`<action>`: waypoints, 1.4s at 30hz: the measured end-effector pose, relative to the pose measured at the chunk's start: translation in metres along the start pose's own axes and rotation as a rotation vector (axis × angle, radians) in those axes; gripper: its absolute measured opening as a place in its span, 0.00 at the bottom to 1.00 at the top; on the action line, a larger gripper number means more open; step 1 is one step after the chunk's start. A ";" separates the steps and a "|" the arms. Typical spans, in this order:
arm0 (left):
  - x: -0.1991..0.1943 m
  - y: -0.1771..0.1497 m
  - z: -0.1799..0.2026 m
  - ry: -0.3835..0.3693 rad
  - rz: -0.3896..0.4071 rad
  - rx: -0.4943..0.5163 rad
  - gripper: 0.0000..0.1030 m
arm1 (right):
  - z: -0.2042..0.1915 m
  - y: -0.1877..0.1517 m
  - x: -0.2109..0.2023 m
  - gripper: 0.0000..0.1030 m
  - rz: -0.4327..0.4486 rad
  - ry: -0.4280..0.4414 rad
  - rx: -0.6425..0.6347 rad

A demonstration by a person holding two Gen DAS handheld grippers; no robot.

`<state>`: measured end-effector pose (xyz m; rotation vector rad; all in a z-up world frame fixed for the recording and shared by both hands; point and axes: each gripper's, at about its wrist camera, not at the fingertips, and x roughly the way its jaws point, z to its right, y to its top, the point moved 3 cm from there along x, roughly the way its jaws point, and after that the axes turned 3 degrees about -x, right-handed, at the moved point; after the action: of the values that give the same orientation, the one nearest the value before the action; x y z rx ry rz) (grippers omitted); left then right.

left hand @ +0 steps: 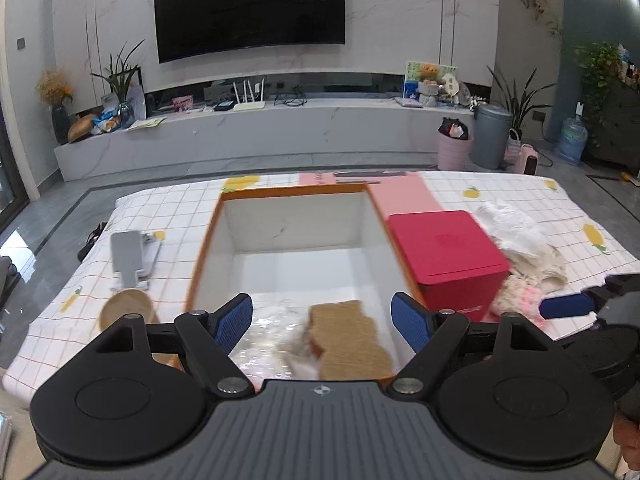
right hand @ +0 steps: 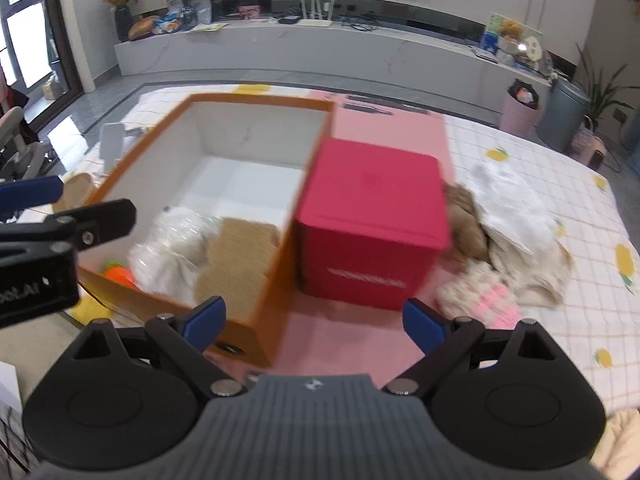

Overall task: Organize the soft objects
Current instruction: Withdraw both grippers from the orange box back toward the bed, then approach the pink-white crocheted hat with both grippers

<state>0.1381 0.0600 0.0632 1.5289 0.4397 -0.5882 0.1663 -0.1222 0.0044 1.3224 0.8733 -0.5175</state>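
Note:
An open orange box (left hand: 208,236) with a white inside stands on the table; it also shows in the right wrist view (right hand: 256,312). Inside lie a brown knitted piece (left hand: 348,340), a white soft item in clear wrap (right hand: 172,248) and a small orange thing (right hand: 118,274). My left gripper (left hand: 322,322) is open and empty over the box's near end. My right gripper (right hand: 316,322) is open and empty in front of the red box (right hand: 376,220). A pile of soft things lies right of it: a pink-and-white knit (right hand: 486,300), a brown plush (right hand: 466,220), white cloths (right hand: 516,216).
The table has a white checked cloth with lemon prints (right hand: 580,320) and a pink mat (right hand: 388,120). A grey phone stand (left hand: 130,256) and a round wooden lid (left hand: 126,310) sit left of the orange box. The soft pile also shows in the left wrist view (left hand: 520,248).

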 end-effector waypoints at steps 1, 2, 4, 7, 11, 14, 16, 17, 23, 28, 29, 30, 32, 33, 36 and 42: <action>-0.001 -0.002 0.006 -0.014 0.001 0.004 0.90 | 0.007 -0.005 -0.002 0.91 -0.001 -0.008 0.007; -0.001 -0.004 0.011 -0.033 -0.003 0.011 0.90 | 0.015 -0.011 -0.004 0.91 -0.004 -0.016 0.016; -0.002 -0.009 0.024 -0.077 -0.018 0.029 0.90 | 0.031 -0.024 -0.006 0.91 -0.015 -0.032 0.037; -0.002 -0.016 0.041 -0.129 -0.025 0.042 0.90 | 0.058 -0.043 -0.008 0.92 -0.029 -0.054 0.074; -0.001 -0.027 0.063 -0.197 -0.002 0.046 0.90 | 0.102 -0.068 0.000 0.92 -0.069 -0.094 0.140; 0.002 -0.036 0.079 -0.221 0.006 0.054 0.90 | 0.133 -0.083 0.004 0.92 -0.073 -0.116 0.179; 0.006 -0.043 0.091 -0.235 0.002 0.067 0.90 | 0.151 -0.092 0.007 0.92 -0.078 -0.144 0.203; 0.009 -0.046 0.098 -0.246 0.000 0.072 0.90 | 0.160 -0.096 0.010 0.92 -0.084 -0.149 0.215; 0.024 -0.072 0.136 -0.334 0.015 0.145 0.90 | 0.201 -0.119 0.032 0.92 -0.150 -0.125 0.313; 0.030 -0.094 0.162 -0.419 0.077 0.225 0.91 | 0.214 -0.122 0.050 0.92 -0.180 -0.128 0.291; 0.033 -0.097 0.166 -0.421 0.069 0.235 0.91 | 0.216 -0.121 0.055 0.92 -0.189 -0.129 0.282; 0.038 -0.100 0.172 -0.414 0.054 0.245 0.91 | 0.219 -0.120 0.060 0.92 -0.197 -0.125 0.272; 0.049 -0.106 0.181 -0.396 0.029 0.250 0.91 | 0.223 -0.119 0.070 0.92 -0.214 -0.112 0.256; 0.054 -0.108 0.182 -0.387 0.020 0.247 0.91 | 0.227 -0.119 0.075 0.92 -0.223 -0.108 0.258; 0.074 -0.113 0.190 -0.339 -0.019 0.238 0.91 | 0.241 -0.121 0.088 0.97 -0.245 -0.092 0.291; 0.111 -0.115 0.201 -0.310 -0.087 0.193 0.91 | 0.261 -0.116 0.100 0.98 -0.211 -0.112 0.214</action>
<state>0.1364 -0.1437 -0.0934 1.5722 0.2155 -0.9423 0.2027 -0.3840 -0.1429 1.3870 0.8873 -0.8616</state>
